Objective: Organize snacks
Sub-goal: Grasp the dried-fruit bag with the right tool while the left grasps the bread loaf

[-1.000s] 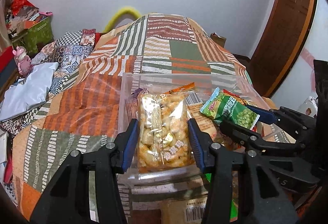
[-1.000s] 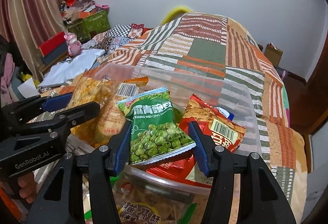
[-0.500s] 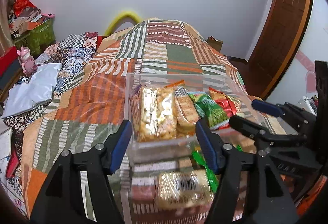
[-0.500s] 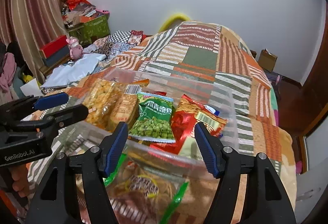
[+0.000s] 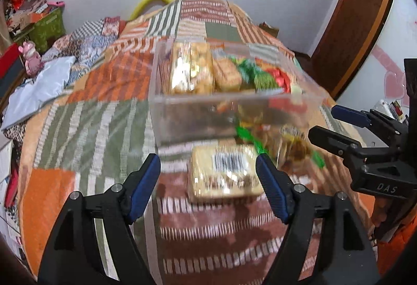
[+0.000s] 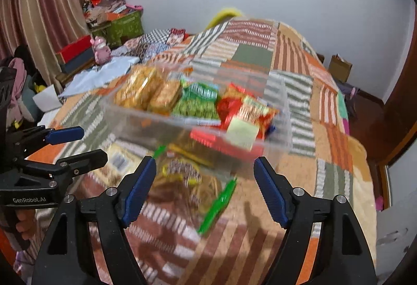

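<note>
A clear plastic bin (image 5: 208, 115) (image 6: 276, 113) stands on the quilted bed and holds several snack packs: a yellow one (image 5: 190, 71) (image 6: 138, 87), a green pea pack (image 6: 198, 102) and red ones (image 6: 242, 107). A pale pack with a barcode (image 5: 224, 173) lies on the quilt in front of the bin, just ahead of my open, empty left gripper (image 5: 208, 186). A green-edged pack (image 6: 182, 175) lies ahead of my open, empty right gripper (image 6: 204, 188).
The patchwork quilt (image 5: 99, 128) covers the bed. A white cloth (image 5: 39, 92) and a pink toy (image 5: 31, 58) lie at the left, with boxes behind. A wooden door (image 5: 351, 24) is at the right. The right gripper also shows in the left wrist view (image 5: 341, 126).
Both grippers let go of their packs in the bin, opened wide and pulled back toward me. The bin now sits farther ahead, and loose packs on the quilt have come into view.
</note>
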`<state>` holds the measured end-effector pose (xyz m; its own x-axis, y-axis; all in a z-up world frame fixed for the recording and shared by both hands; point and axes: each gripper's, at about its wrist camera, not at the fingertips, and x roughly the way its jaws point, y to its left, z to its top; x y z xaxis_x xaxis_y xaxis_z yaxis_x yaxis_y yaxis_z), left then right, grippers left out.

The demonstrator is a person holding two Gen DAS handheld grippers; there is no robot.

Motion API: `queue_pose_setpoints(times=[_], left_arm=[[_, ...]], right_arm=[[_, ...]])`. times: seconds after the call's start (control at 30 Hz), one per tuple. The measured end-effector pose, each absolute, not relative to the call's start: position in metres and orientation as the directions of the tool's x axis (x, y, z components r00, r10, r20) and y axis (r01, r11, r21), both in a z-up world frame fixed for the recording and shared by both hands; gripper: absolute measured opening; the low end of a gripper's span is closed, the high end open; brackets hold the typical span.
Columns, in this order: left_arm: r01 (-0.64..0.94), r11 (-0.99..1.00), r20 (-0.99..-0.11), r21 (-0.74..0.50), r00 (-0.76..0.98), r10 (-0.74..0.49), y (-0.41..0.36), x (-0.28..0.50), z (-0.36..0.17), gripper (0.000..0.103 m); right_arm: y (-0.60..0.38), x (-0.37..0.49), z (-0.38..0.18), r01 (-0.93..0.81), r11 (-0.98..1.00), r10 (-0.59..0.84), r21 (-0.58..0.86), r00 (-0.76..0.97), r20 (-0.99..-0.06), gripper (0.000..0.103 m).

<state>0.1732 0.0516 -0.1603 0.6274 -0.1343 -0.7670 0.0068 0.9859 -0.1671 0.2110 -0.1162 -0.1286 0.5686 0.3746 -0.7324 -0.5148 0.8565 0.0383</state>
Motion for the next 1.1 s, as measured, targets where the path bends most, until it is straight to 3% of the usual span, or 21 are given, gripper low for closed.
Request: queue_pose_setpoints(times=[0.33,0.47,0.73,0.77,0.83,0.87,1.0,1.03,1.1], left_arm=[[0.02,0.981,-0.792,-0.194,0.587,-0.168,0.046,0.178,-0.185,0.077],[0.026,0.979,-0.789,-0.204,0.588,-0.18,0.044,0.186,-0.186,0.078],[0.012,0.974,-0.788,-0.225,0.585,-0.189,0.05,0.189,-0.187,0.079],[0.01,0.975,-0.789,-0.223,0.585,-0.187,0.05,0.189,-0.187,0.079],[0.003,0.974,-0.789,-0.226,0.586,-0.185,0.052,0.188,-0.187,0.079],[0.0,0.974,-0.789,-0.228,0.586,-0.185,0.054,0.187,-0.186,0.079],[-0.004,0.972,-0.792,-0.235,0.581,-0.189,0.055,0.18,-0.187,0.079],[-0.002,0.972,-0.792,-0.234,0.58,-0.189,0.055,0.178,-0.187,0.079],[0.004,0.973,-0.792,-0.23,0.58,-0.189,0.052,0.175,-0.186,0.079]], right_arm=[[-0.102,0.217,-0.162,-0.556,0.831,0.348,0.015,0.5,-0.793,0.075],[-0.1,0.225,-0.167,-0.562,0.827,0.354,0.02,0.493,-0.794,0.089],[-0.105,0.237,-0.178,-0.584,0.8,0.429,0.134,0.401,-0.809,0.092],[-0.105,0.238,-0.18,-0.585,0.796,0.44,0.155,0.383,-0.812,0.089],[-0.107,0.238,-0.183,-0.589,0.783,0.469,0.2,0.348,-0.812,0.073],[-0.107,0.236,-0.184,-0.594,0.773,0.485,0.223,0.327,-0.811,0.058],[-0.106,0.223,-0.185,-0.595,0.782,0.459,0.186,0.348,-0.817,0.047],[-0.106,0.221,-0.184,-0.595,0.783,0.457,0.18,0.355,-0.815,0.038],[-0.108,0.217,-0.181,-0.59,0.786,0.46,0.183,0.362,-0.811,0.032]])
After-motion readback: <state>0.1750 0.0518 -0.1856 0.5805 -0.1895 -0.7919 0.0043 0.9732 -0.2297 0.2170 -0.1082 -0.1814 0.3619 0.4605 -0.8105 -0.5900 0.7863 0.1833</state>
